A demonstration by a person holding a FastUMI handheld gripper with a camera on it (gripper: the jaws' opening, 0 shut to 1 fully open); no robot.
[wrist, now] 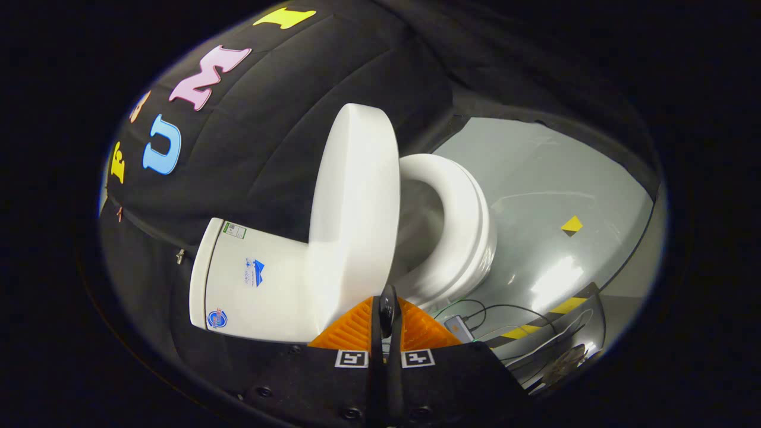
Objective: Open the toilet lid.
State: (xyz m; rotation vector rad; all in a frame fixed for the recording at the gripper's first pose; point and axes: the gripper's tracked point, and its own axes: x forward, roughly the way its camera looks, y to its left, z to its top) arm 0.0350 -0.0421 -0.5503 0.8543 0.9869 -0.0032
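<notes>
Your tool (pixel 387 315) is sitting rolled sideways, so the whole scene is reading tilted. Its two fingers are pressing together with no visible gap and nothing clamped between them. Fingertips (pixel 387 306) are pointing forward.

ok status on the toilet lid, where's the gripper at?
Gripper fingers closed together, holding nothing, just short of the lid's edge. Toilet lid raised, standing against the tank; seat exposed. Nothing between fingers and lid.
</notes>
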